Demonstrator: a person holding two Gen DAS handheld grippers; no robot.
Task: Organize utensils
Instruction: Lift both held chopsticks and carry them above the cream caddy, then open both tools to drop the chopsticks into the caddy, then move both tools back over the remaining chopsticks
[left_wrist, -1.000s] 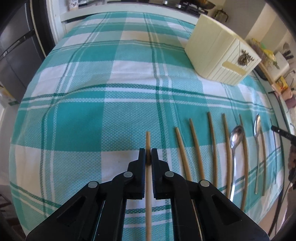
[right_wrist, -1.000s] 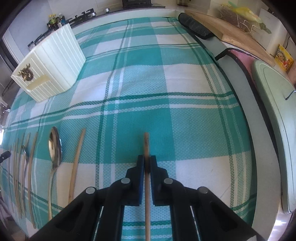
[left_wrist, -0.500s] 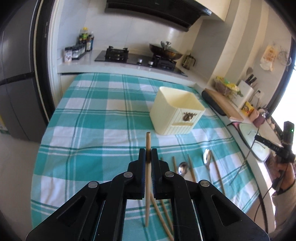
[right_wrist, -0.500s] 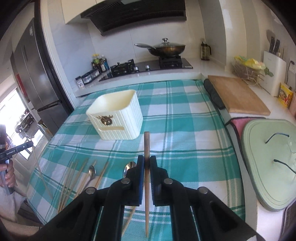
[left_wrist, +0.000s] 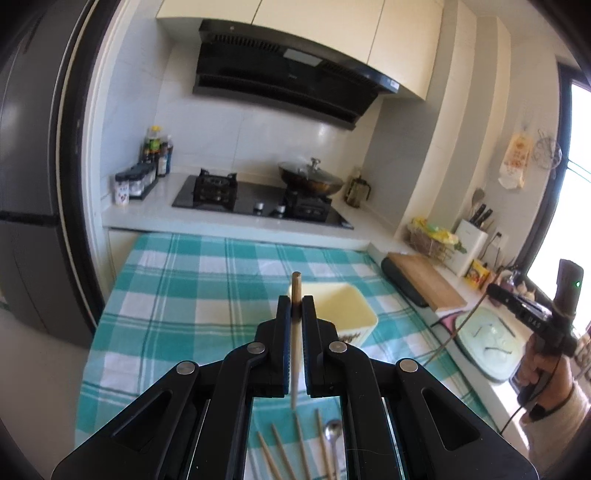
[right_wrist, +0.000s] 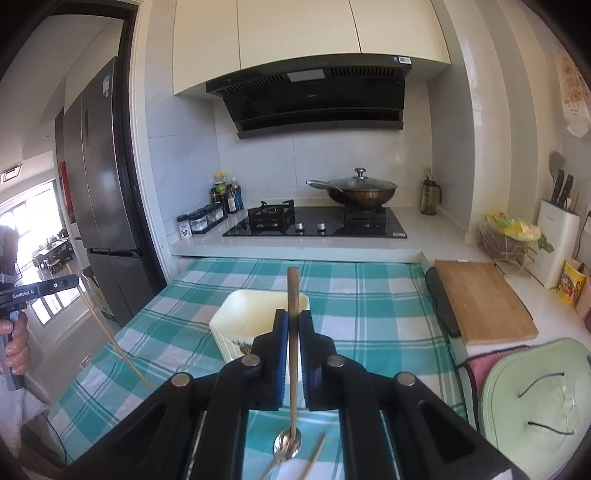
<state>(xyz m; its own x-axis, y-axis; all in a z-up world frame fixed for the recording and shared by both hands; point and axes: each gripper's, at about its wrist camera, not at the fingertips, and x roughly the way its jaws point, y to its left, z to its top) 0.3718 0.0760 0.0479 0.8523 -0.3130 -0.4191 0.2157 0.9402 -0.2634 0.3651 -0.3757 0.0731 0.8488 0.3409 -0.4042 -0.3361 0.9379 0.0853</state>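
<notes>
You've got one chopstick (left_wrist: 296, 332) clamped in your left claw (left_wrist: 296, 314) and another (right_wrist: 293, 332) in your right claw (right_wrist: 293, 325), both above the cream holder (right_wrist: 236, 314). Nothing's visibly inside yet; more chopsticks (left_wrist: 280, 450) and spoons (right_wrist: 287, 443) wait on the worktop (left_wrist: 177, 295).

Bright daylit kitchen, window (left_wrist: 580, 177) blown out white far right of the left gripper, doorway (right_wrist: 33, 221) overexposed left of the right gripper, strong fisheye bending, dark vignetted corners, slight softness throughout
</notes>
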